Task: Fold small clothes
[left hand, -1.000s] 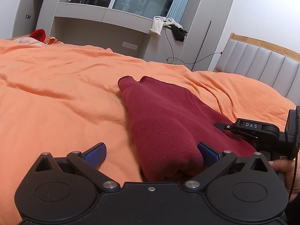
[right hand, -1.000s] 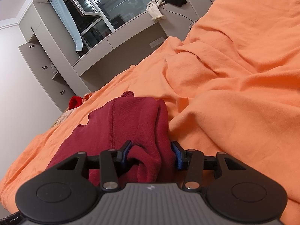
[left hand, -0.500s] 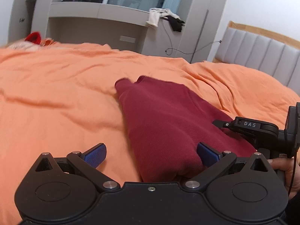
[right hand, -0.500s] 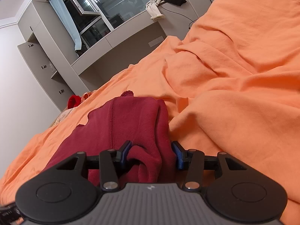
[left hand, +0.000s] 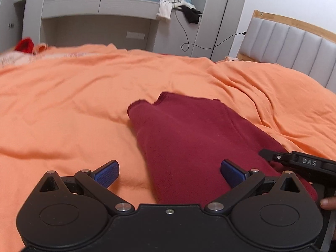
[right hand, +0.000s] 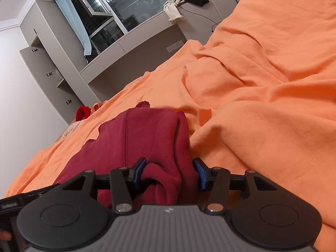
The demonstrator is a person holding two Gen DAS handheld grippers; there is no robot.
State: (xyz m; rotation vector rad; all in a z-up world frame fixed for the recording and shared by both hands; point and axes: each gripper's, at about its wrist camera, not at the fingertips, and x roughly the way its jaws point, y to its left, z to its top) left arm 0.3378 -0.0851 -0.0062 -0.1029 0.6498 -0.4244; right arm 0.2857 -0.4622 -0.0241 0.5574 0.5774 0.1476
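Observation:
A dark red knit garment (left hand: pixel 189 138) lies folded into a long strip on the orange bedcover (left hand: pixel 69 109). My left gripper (left hand: pixel 169 172) is open, its fingers straddling the garment's near left edge without pinching it. My right gripper (right hand: pixel 169 173) has its blue pads pressed against a bunched fold of the same garment (right hand: pixel 145 134) at its near end, shut on it. The right gripper's body shows in the left wrist view (left hand: pixel 302 163), resting on the garment's right side.
A grey padded headboard (left hand: pixel 294 46) stands at the right. Grey cabinets and a window ledge (left hand: pixel 100 6) with draped white and black clothes (left hand: pixel 178 6) run along the far wall. A red item (left hand: pixel 25 45) lies at the bed's far left corner.
My left gripper has risen and tilted, so the garment sits lower and more central in its view. The right gripper keeps its hold and has barely moved.

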